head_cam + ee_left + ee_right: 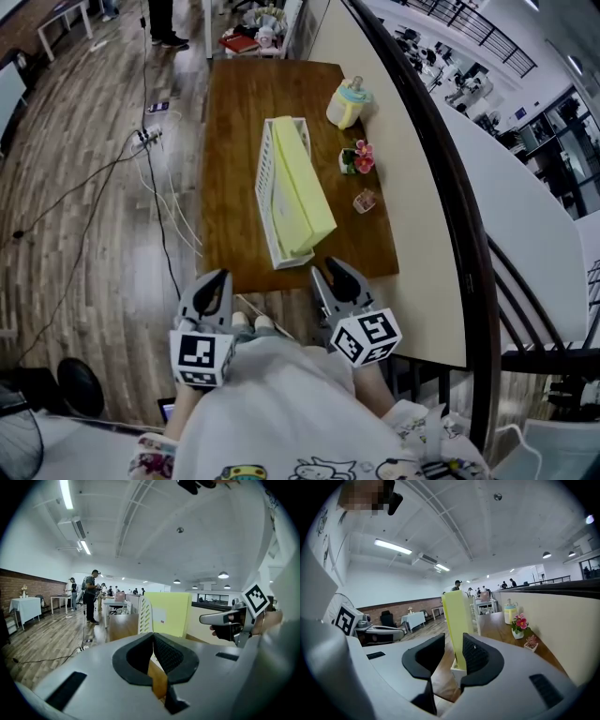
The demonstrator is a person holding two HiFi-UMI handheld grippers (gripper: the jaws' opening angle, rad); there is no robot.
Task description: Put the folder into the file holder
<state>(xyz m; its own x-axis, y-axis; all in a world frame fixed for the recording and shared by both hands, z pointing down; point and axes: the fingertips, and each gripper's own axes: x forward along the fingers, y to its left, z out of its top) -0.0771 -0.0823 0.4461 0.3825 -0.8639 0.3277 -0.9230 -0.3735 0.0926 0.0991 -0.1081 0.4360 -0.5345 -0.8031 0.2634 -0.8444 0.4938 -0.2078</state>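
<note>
The yellow folder (305, 187) is seen standing on edge inside the white file holder (266, 178), its upper edge tilted toward the holder's right side. The holder is laid lengthwise along the wooden table (239, 103), with one end near the table's near edge. No other contents can be made out in the holder. To its right on the table, a lidded yellow jar (348, 103), a small pot of pink flowers (356, 159) and a tiny planter (365, 201) are lined up beside the cream partition.

Both grippers are held off the table's near edge, close to the person's body, and are pointed toward the holder and slightly down. The left gripper (219, 281) is shown with its jaws pressed together on nothing. The right gripper (335, 272) is shown with its jaws parted and nothing gripped; the folder is seen beyond the gap, untouched.
</note>
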